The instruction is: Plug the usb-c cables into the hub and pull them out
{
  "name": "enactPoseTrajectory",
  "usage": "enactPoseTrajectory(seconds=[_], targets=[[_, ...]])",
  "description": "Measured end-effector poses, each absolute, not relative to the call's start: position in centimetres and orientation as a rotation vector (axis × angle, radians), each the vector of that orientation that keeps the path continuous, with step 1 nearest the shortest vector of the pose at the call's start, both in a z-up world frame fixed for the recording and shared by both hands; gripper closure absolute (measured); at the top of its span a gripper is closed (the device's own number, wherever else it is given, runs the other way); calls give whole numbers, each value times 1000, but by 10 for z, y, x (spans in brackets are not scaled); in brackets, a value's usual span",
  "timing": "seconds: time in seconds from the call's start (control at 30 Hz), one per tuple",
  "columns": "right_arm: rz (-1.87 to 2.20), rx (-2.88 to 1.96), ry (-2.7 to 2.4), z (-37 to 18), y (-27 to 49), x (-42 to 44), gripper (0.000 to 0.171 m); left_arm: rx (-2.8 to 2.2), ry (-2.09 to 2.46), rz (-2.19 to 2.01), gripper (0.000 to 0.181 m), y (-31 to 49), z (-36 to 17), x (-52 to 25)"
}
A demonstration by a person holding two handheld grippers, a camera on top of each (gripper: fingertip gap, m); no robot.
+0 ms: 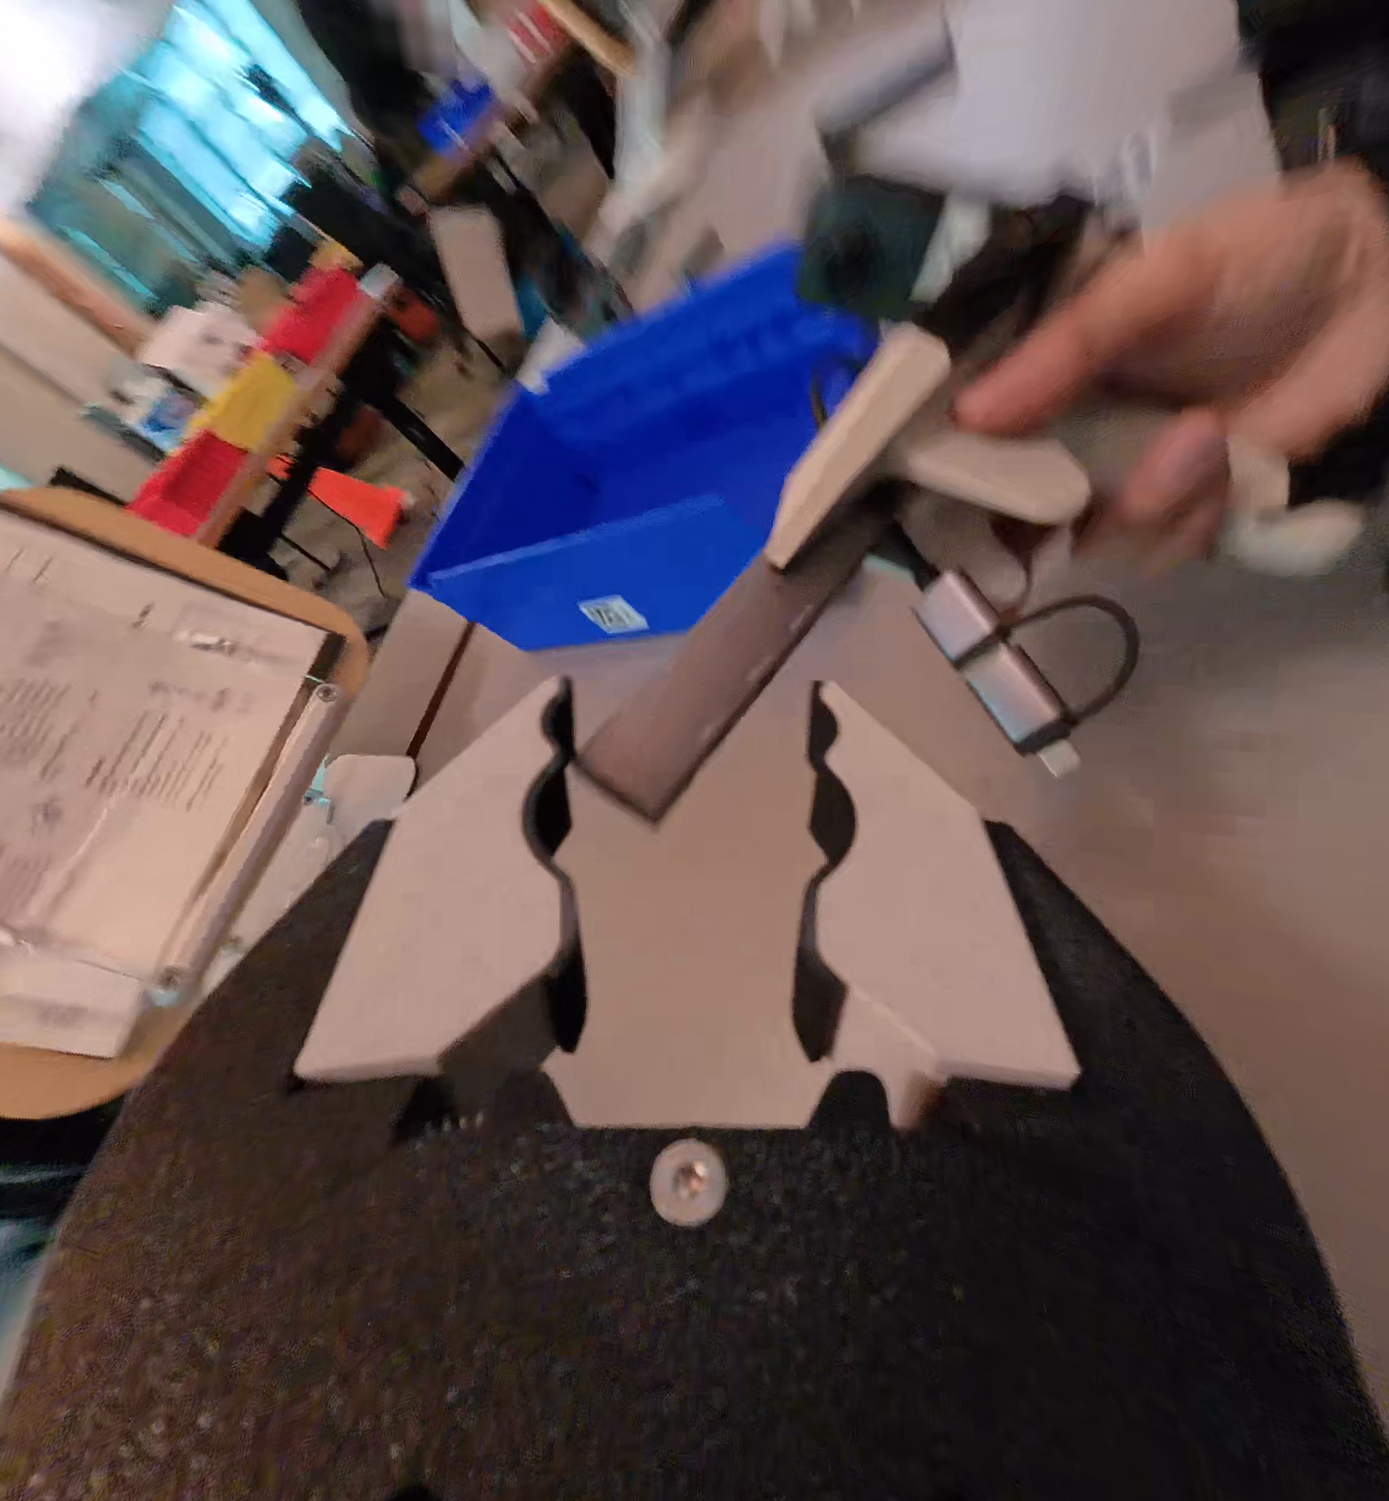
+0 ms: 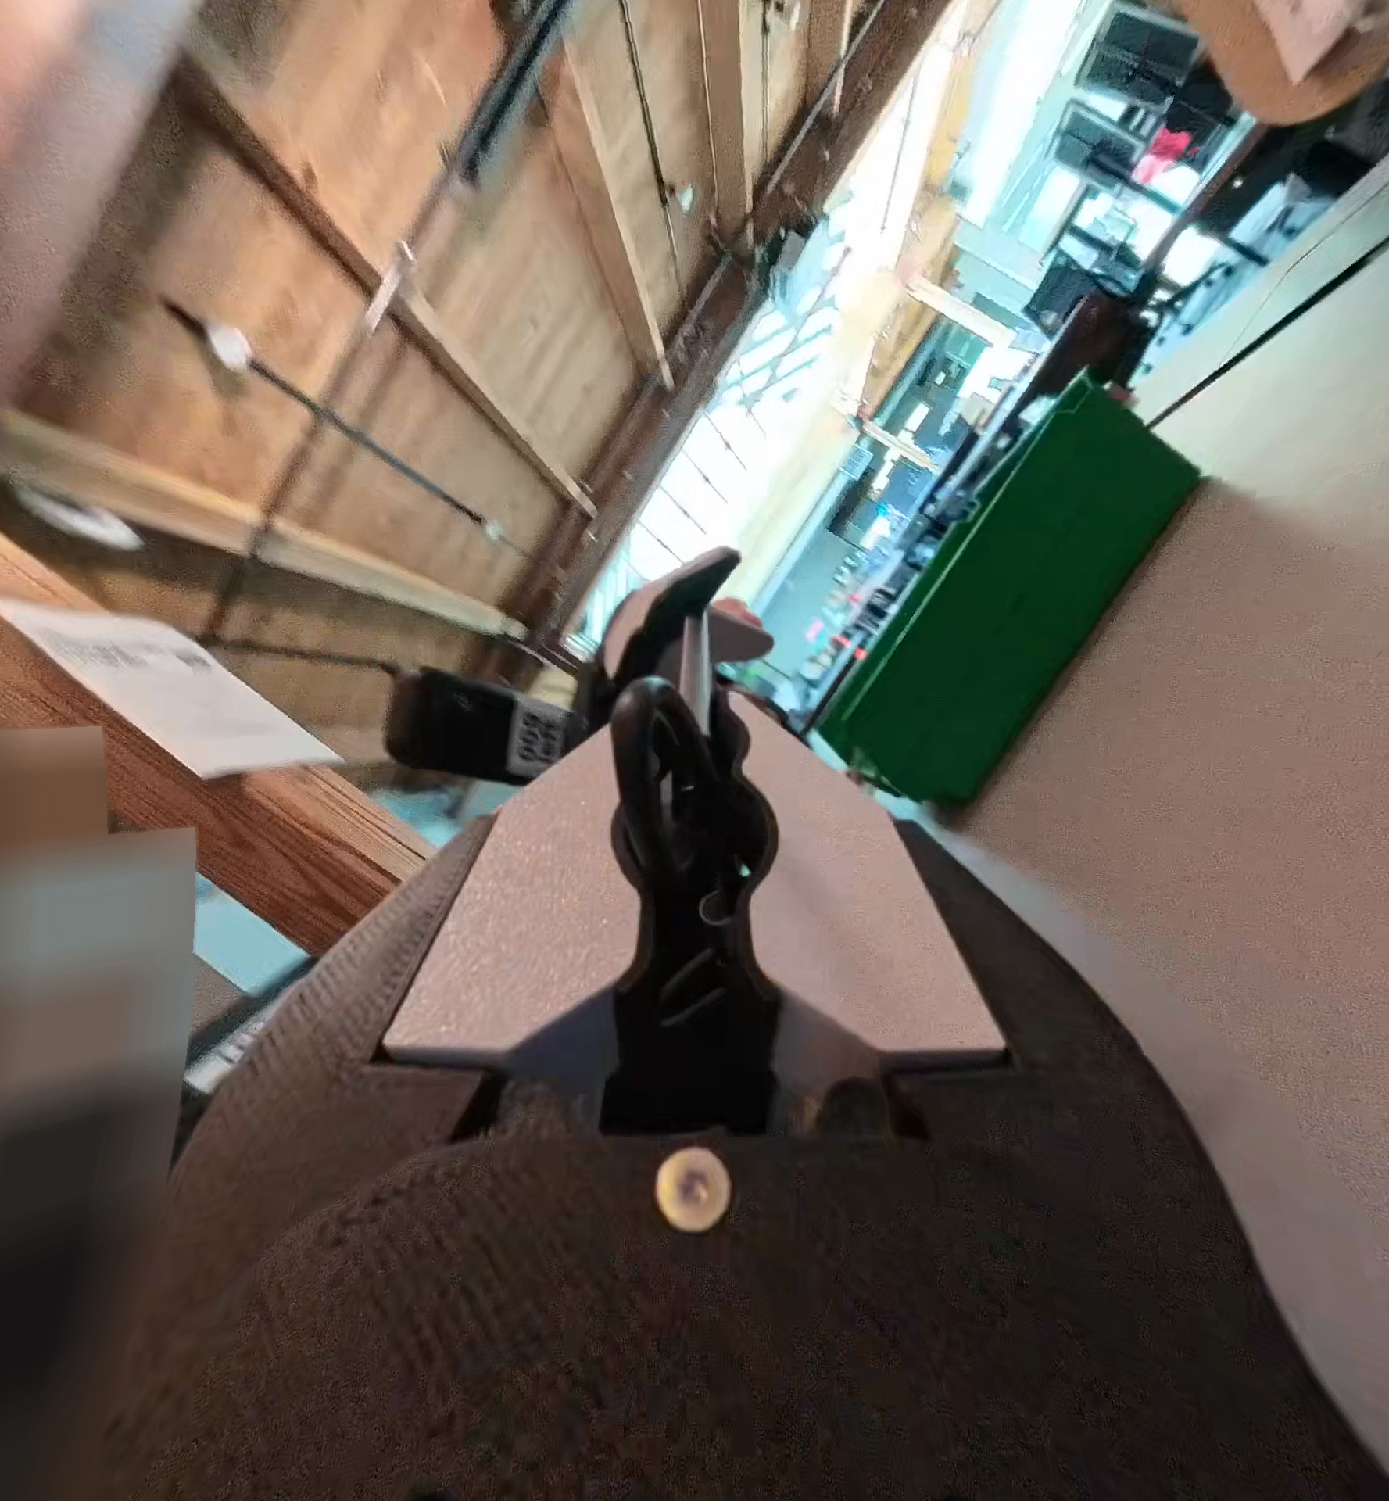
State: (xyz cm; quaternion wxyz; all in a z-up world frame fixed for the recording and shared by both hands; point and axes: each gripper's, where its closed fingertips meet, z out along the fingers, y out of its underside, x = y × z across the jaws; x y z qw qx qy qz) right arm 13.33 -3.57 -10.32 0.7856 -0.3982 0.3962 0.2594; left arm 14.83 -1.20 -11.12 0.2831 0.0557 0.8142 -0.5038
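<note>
Left gripper (image 1: 691,731) spread wide, empty. The hub (image 1: 691,698), lifted off the table (image 1: 1243,812), hangs clamped in the right gripper (image 1: 861,528), its short cable (image 2: 658,780) bunched between those fingers. Risk: the hub twists or slips; the coiled cable could snag.

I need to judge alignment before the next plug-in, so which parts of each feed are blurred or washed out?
Left wrist view: motion blur smears the background, the hand and the blue plastic bin; the flat grey metal hub is soft but readable. Right wrist view: strong smear at the edges, bright windows washed out, the coiled black cable dark against the right claw.
</note>
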Motion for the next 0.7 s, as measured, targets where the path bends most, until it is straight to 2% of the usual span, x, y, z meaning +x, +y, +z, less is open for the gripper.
enactPoseTrajectory(seconds=[0.03,0.13,0.2,0.4,0.47,0.57,0.7], targets=[[624,-754,883,-104,-44,138,164,50,2118,-1503,118,-9,-102,150],[685,-577,940,-112,-60,147,164,-278,1959,-1891,117,5,-88,159],[696,-533,940,-113,-62,148,165,-495,1999,-2061,125,7,-101,163],[557,-629,993,-135,-58,144,164,-801,2216,-2456,131,-17,-127,143],[496,-702,974,-139,-53,141,164,-897,2249,-2446,141,-22,-139,149],[400,-805,958,-147,-47,138,164,-928,2314,-2518,167,-29,-146,147],[251,-900,906,-150,-55,135,162,-1058,2357,-2802,175,-35,-145,144]])
